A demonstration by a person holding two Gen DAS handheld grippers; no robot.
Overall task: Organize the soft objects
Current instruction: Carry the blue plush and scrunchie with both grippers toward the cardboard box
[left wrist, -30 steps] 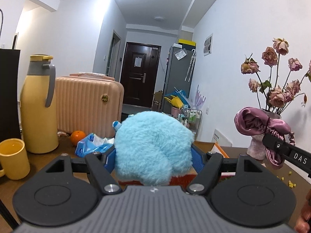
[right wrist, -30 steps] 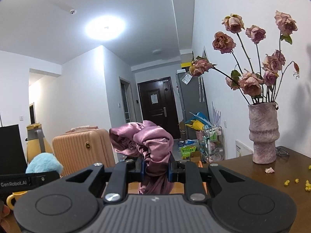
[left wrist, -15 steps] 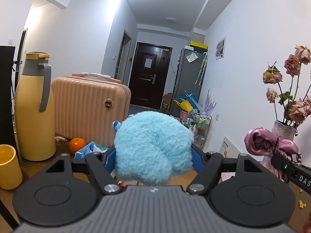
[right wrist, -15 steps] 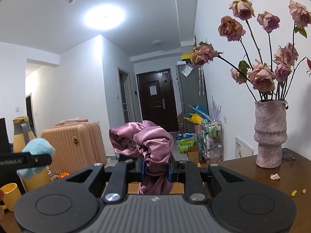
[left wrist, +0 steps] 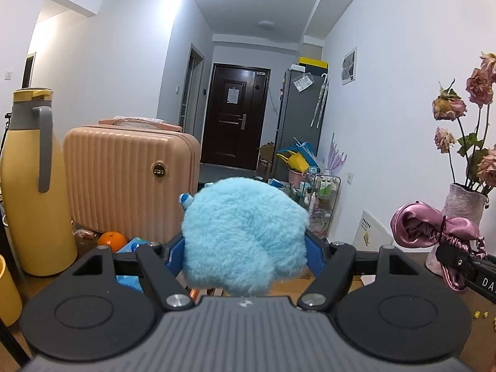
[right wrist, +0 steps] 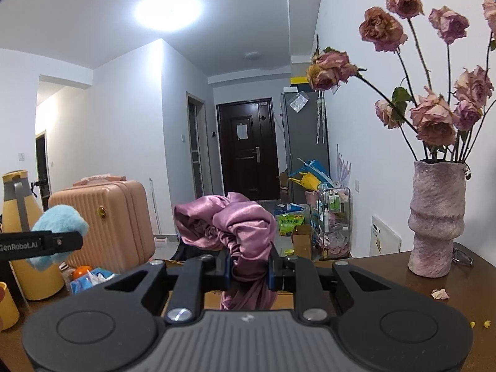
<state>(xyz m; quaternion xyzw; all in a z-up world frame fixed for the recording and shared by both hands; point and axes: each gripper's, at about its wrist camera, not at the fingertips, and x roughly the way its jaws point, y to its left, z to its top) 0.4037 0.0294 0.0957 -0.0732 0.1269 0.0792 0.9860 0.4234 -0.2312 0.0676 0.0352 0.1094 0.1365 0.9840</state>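
Observation:
My left gripper (left wrist: 245, 248) is shut on a fluffy light-blue plush (left wrist: 245, 235) and holds it up above the brown table (left wrist: 483, 319). My right gripper (right wrist: 249, 266) is shut on a pink satin scrunchie (right wrist: 238, 223), also held in the air. In the left wrist view the scrunchie (left wrist: 431, 226) and the right gripper's finger (left wrist: 465, 263) show at the far right. In the right wrist view the plush (right wrist: 59, 229) and the left gripper's finger (right wrist: 40, 243) show at the far left.
A yellow thermos jug (left wrist: 34, 186), a yellow mug (left wrist: 7, 291), an orange (left wrist: 112, 240) and a blue packet (right wrist: 93, 279) stand at the left. A peach suitcase (left wrist: 130, 179) is behind them. A pink vase with dried roses (right wrist: 435, 217) stands at the right, with petals (right wrist: 438, 294) near it.
Both grippers have risen and shifted with their loads still held; the table has dropped lower in both views. The jug and suitcase have slid in the frames.

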